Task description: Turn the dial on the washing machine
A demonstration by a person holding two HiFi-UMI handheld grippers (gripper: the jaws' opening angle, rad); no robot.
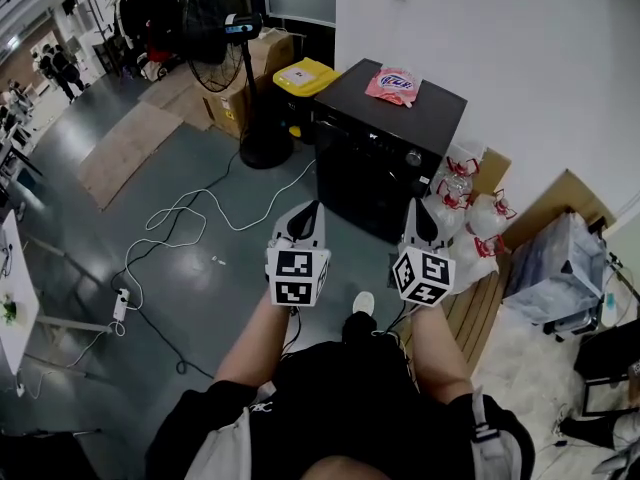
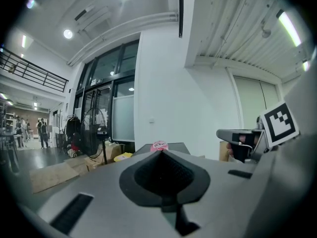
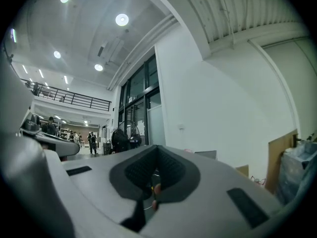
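Note:
The black washing machine stands against the white wall, with its round dial at the front's upper right. A pink packet lies on its lid. Both grippers are held out short of the machine, well apart from it. My left gripper is shut with nothing between its pads. My right gripper is also shut and empty, pointing roughly toward the dial side. In the left gripper view the pink packet shows just over the closed jaws. The right gripper view shows the machine's top edge beyond the closed jaws.
A standing fan, cardboard boxes and a yellow-lidded bin stand left of the machine. White bags with red ties and a clear plastic crate lie to its right. A white cable and power strip cross the floor.

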